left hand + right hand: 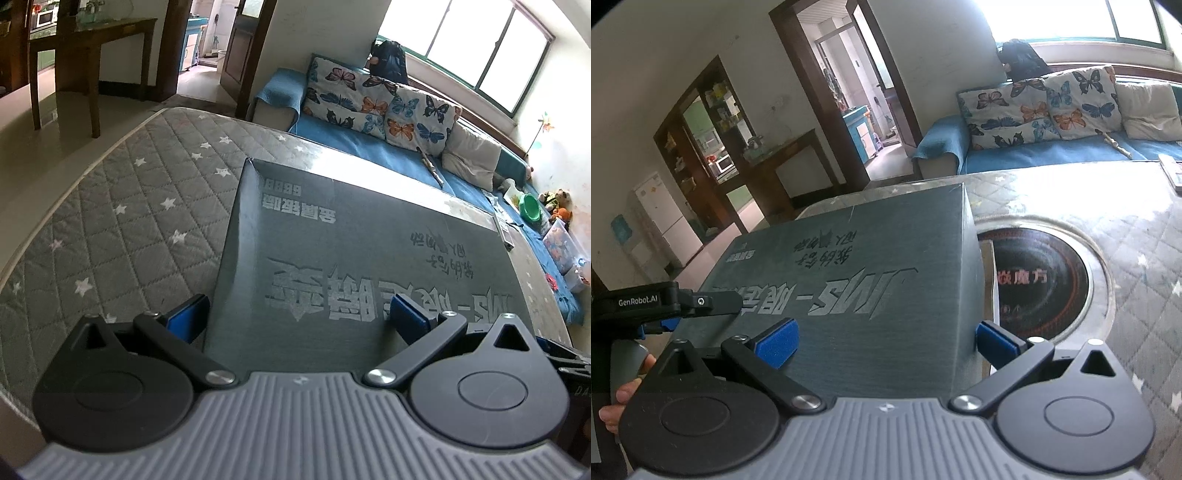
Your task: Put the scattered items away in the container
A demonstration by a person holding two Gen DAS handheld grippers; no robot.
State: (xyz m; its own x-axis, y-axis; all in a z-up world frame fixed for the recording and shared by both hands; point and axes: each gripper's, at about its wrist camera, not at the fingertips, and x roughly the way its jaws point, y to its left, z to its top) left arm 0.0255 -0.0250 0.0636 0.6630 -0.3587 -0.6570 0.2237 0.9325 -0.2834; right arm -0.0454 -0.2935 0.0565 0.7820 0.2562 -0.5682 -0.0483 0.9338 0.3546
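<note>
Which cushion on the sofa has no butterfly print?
The plain cream cushion at the window end of the sofa; the other two cushions carry colourful butterflies.

"JMS" on grey box lid (849,291), "GenRobot.AI" on left hand-held gripper (670,323)
</note>
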